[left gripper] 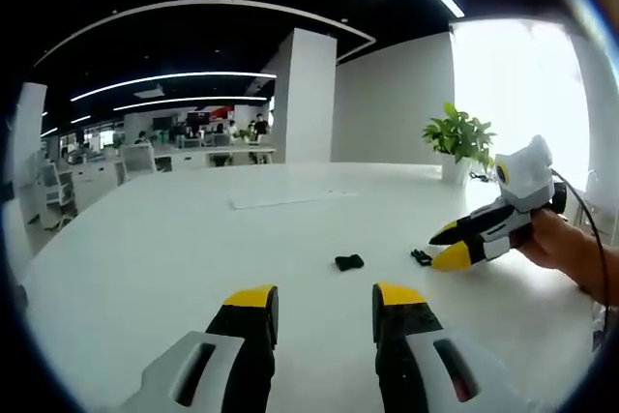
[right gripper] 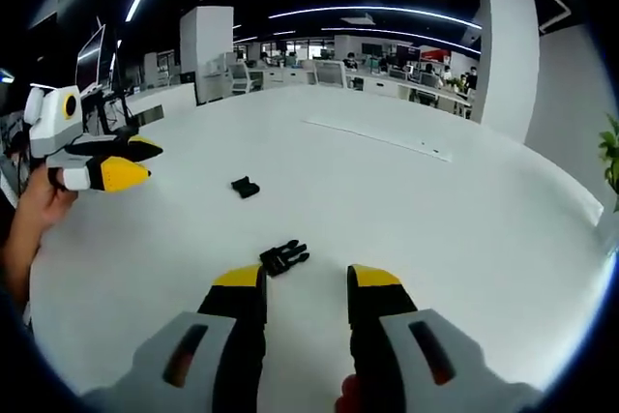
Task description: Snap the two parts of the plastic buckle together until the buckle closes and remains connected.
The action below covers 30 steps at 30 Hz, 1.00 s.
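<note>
Both grippers, left [left gripper: 325, 299] & right [right gripper: 307, 278], released; pronged buckle half [right gripper: 283, 257] just ahead of right jaws, may skid on table [right gripper: 464, 239] if nudged.

white table [left gripper: 174, 239], potted plant [left gripper: 460, 138] (far edge), office desks [left gripper: 208, 152]

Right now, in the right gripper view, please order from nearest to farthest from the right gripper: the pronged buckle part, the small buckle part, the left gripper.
1. Pronged buckle part, just ahead of the left jaw.
2. Small buckle part, farther up the table.
3. Left gripper, far left, held above the table.
</note>
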Available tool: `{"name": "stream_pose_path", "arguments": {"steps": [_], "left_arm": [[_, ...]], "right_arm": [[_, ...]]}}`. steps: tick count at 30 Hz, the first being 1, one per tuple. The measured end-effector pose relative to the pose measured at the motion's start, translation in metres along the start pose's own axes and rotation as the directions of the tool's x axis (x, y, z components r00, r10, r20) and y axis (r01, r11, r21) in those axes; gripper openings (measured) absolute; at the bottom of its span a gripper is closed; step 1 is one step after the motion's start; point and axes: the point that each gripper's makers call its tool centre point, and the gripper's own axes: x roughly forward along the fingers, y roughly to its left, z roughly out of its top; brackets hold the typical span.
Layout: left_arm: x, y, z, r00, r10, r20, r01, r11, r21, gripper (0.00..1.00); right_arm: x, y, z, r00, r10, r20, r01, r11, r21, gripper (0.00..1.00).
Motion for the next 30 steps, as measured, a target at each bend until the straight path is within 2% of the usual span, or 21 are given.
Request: {"name": "stream_pose_path", "arguments": {"steps": [13, 16, 22, 30], "left_arm": [[0.001, -0.001, 0.0, 1.0, -0.001, -0.001, 0.001, 1.0, -0.004, 0.4], [0.001, -0.001, -0.001, 1.0, 0.002, -0.003, -0.002, 1.0, 0.004, 0.4], [0.001, -0.001, -0.001, 1.0, 0.003, -0.003, -0.003, 1.0, 0.004, 0.4], [0.0, 0.0, 0.0, 1.0, 0.005, -0.001, -0.005, 1.0, 0.003, 0.4]], "right_arm": [[-0.013, -0.019, -0.008, 0.998, -0.058, 0.001, 0.058, 0.998, 0.021, 0.33], [-0.014, -0.011, -0.003, 0.999, -0.038, 0.021, 0.038, 0.999, 0.035, 0.33], [-0.003, 0.004, 0.002, 1.0, -0.005, 0.021, 0.005, 1.0, 0.008, 0.33], [0.015, 0.008, 0.007, 1.0, 0.003, 0.009, -0.003, 1.0, -0.017, 0.33]]}}
